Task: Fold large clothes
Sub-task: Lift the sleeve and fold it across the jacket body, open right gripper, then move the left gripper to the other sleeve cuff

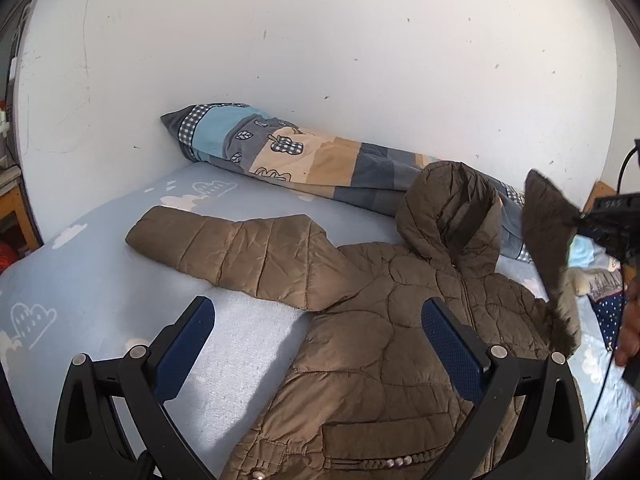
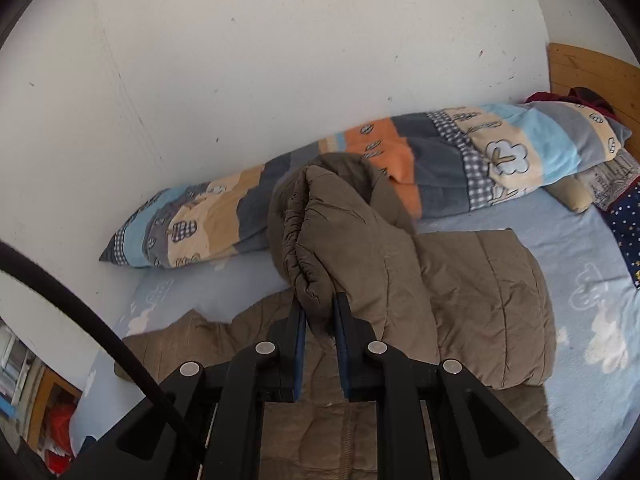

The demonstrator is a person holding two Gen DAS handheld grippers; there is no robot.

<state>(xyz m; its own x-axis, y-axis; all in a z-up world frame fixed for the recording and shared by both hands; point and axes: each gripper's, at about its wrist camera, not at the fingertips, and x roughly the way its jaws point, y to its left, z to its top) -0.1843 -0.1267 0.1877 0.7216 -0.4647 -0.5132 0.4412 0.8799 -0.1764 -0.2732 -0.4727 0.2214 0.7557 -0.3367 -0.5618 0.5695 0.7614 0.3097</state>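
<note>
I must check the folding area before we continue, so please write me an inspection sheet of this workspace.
Surface: bed with light blue cloud-print sheet, against a white wall.
Job's things: brown hooded puffer jacket lying front up; one sleeve spread flat, the other sleeve's cuff lifted.
Clutter: rolled patchwork blanket along the wall; star-print cloth at the bed's end.
Grippers: left claw open, empty, above the jacket; right claw shut on the cuff.
Cables: black cable near the right claw.
Surroundings: wooden headboard; shelf with red items beside the bed.
</note>
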